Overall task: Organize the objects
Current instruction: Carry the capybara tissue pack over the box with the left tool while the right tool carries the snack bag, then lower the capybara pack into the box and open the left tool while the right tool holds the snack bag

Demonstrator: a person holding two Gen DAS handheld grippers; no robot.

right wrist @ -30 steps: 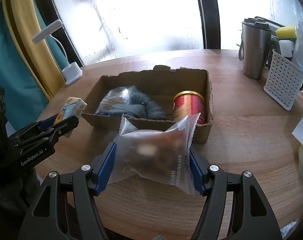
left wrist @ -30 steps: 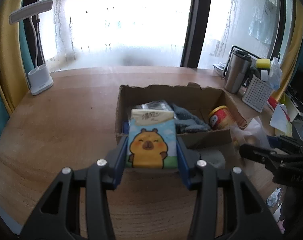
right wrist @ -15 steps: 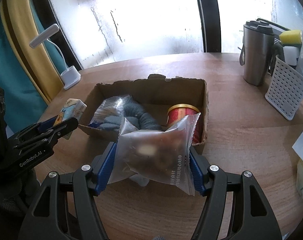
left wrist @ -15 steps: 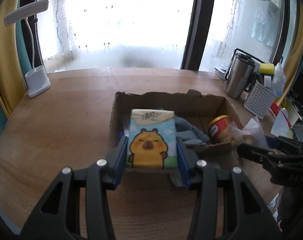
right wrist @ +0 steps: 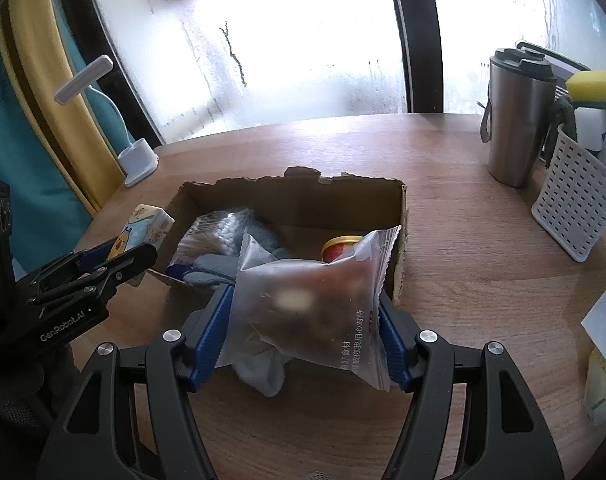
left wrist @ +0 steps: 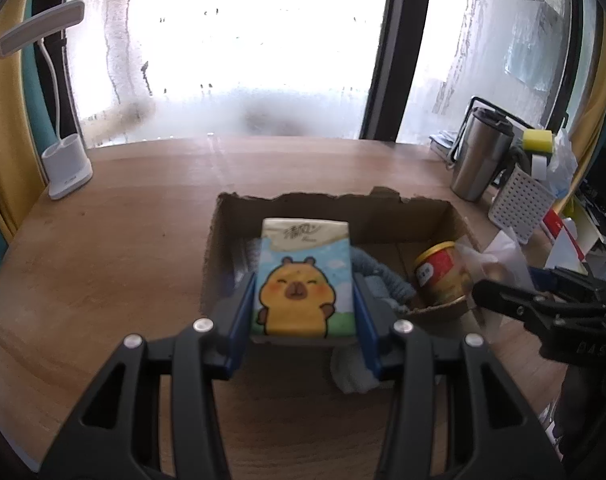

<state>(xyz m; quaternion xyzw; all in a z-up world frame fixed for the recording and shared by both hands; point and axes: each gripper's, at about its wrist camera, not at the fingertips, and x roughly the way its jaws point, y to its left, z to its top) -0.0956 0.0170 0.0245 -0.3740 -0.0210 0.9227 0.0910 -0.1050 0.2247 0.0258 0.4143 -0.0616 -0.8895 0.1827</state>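
Note:
My left gripper (left wrist: 303, 308) is shut on a tissue pack (left wrist: 303, 280) with a yellow cartoon animal, held above the near left part of the open cardboard box (left wrist: 327, 204). My right gripper (right wrist: 303, 320) is shut on a clear snack bag (right wrist: 311, 304), held above the box's near edge (right wrist: 399, 248). The box holds a red can (left wrist: 439, 276), grey-blue gloves (right wrist: 219, 272) and a clear packet (right wrist: 219, 228). The tissue pack (right wrist: 143, 228) and left gripper (right wrist: 99, 268) show at left in the right wrist view.
A white cloth (right wrist: 263, 368) lies on the wooden table in front of the box. A white desk lamp (left wrist: 63, 168) stands far left. A steel tumbler (right wrist: 515, 116) and white perforated basket (right wrist: 575, 208) stand at the right, with papers beyond.
Both grippers have risen and moved forward with their loads, from in front of the box to above its near edge. The box contents have not moved.

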